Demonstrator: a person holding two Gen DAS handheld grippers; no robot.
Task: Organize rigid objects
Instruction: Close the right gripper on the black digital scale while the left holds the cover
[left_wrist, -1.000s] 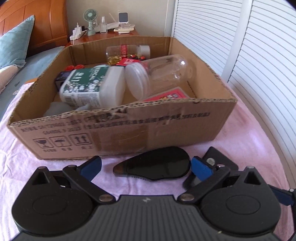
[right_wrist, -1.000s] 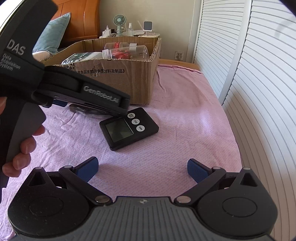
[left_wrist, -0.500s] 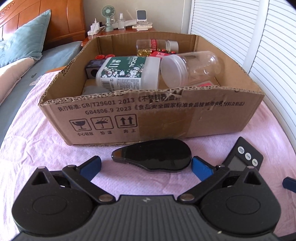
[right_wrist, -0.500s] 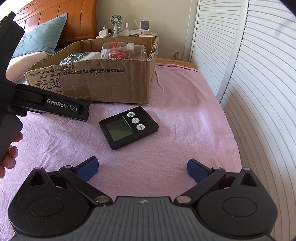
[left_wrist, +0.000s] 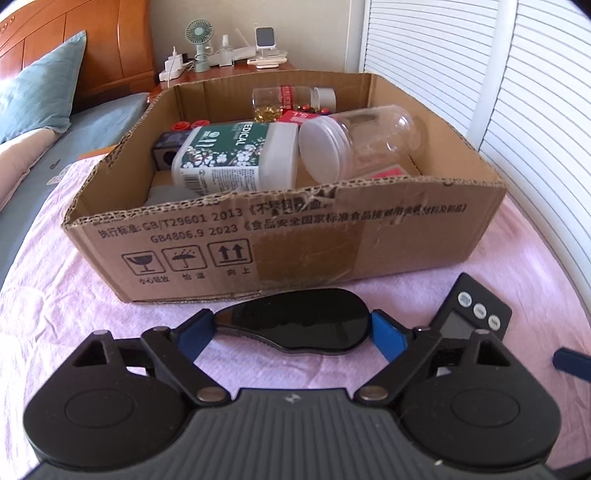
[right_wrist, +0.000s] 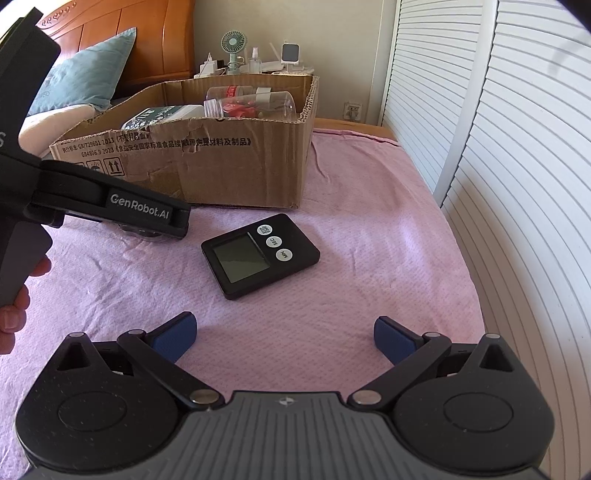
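Left gripper (left_wrist: 291, 332), jaws spread, flanked the black oval object (left_wrist: 299, 321) before the cardboard box (left_wrist: 295, 236); right gripper (right_wrist: 284, 334) spread near the timer (right_wrist: 260, 254).

Left claw (left_wrist: 291, 330) has advanced to straddle the black case (left_wrist: 299, 321).

Left gripper (left_wrist: 291, 332): jaws spread wide, held low and level. Right gripper (right_wrist: 284, 336): jaws spread wide, nothing between them.

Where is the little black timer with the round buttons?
The black timer lies flat on the pink blanket, in front of the cardboard box, ahead of the open right gripper.
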